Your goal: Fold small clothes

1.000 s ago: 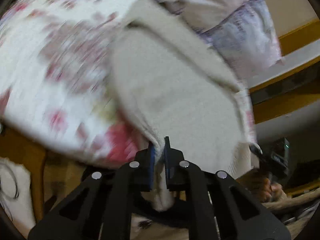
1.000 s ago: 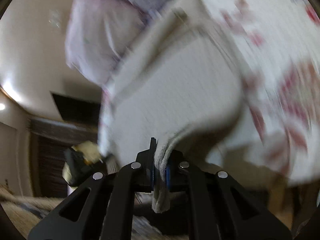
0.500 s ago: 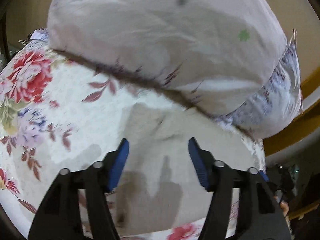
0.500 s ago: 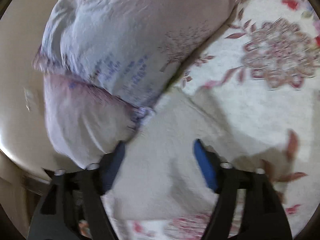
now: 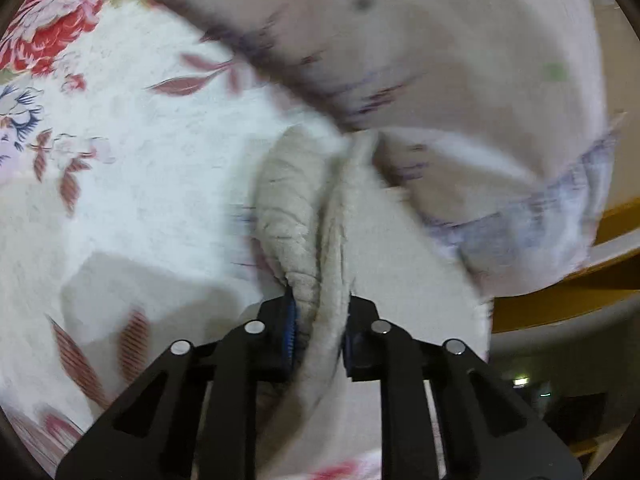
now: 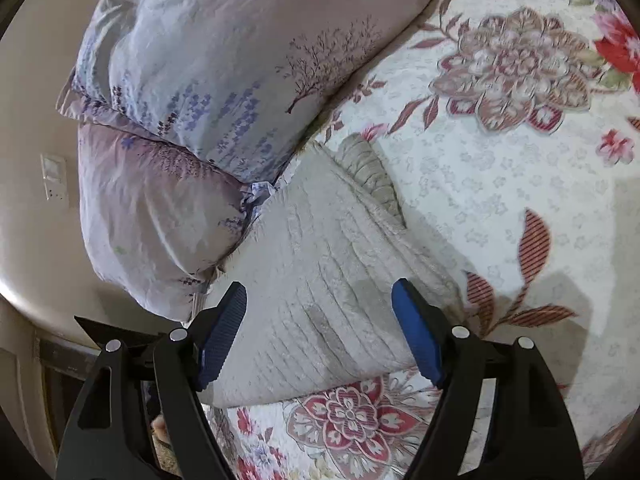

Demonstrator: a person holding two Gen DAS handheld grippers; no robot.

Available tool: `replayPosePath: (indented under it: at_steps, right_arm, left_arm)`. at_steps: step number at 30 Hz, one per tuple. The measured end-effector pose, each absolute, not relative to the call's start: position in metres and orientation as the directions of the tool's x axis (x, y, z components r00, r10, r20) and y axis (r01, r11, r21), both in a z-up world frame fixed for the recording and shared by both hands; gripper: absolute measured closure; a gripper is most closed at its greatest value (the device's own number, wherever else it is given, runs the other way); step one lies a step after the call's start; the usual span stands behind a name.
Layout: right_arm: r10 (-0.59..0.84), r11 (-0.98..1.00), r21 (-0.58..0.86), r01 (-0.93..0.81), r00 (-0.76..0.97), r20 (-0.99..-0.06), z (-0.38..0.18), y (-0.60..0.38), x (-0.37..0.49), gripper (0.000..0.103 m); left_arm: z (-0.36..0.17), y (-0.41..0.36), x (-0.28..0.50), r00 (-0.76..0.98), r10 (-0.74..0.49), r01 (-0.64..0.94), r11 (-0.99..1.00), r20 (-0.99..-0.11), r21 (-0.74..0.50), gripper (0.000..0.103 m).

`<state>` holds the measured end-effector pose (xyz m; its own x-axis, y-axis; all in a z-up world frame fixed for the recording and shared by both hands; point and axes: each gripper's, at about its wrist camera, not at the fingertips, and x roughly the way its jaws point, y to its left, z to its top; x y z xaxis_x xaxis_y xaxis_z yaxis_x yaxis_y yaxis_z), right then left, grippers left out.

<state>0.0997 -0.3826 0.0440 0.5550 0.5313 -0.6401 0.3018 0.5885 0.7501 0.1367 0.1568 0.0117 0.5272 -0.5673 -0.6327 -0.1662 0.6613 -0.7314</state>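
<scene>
Beige ribbed garment [image 6: 320, 280] lay on the floral bedspread [image 6: 520, 200], w/ its far end right up against the stacked pillows [image 6: 200, 80]; landmark = those pillows. Right claw [image 6: 320, 332] was wide apart, blue pads [image 6: 222, 340] on either side of the garment's near part, clamping nothing; whether pads touched the cloth couldn't be told. Garment looked flat-ish w/ a darker ribbed bit [image 6: 368, 168] poking out at the end nearest the pillows, beside the bedspread's leaf print. In left wrist view, left claw [image 5: 318, 332] was narrow, pinched on a bunched fold of the same garment [image 5: 304, 220], cloth squeezed between both pads & running fwd toward the pillows [image 5: 440, 60]. That view was motion-blurred, so fine detail of the fold was unclear. Bedspread [image 5: 140, 160] spread away from the pillows on the far side of the fold. A wall plate [image 6: 54, 176] sat on the wall beyond the pillows.
</scene>
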Motion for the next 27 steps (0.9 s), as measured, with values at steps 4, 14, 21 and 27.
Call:
replayPosePath:
  at_steps: [4,14,21,27]
  right_arm:
    - [0.479,0.659,0.704,0.263,0.576,-0.663,0.064,-0.397,0.092,0.026]
    - [0.475,0.661,0.691,0.294,0.548,-0.688,0.064,-0.441,0.115,0.019]
    - [0.651,0.57,0.751,0.334,0.373,-0.661,0.022,-0.438,0.164,0.008]
    - [0.641,0.663,0.702,0.259,0.287,-0.712,0.006,-0.401,0.178,0.041]
  left_arm:
    - [0.068,0.087,0.145,0.526,-0.703,0.031,0.578,-0.478,-0.815,0.089]
    - [0.07,-0.107,0.197,0.302,-0.912,0.13,0.329,-0.278,-0.935,0.076]
    - [0.052,-0.029,0.175,0.339,-0.667,0.084,0.724,-0.664,-0.684,0.04]
    - [0.012,-0.056,0.156,0.244,-0.571,0.159,0.821,-0.784,-0.549,0.028]
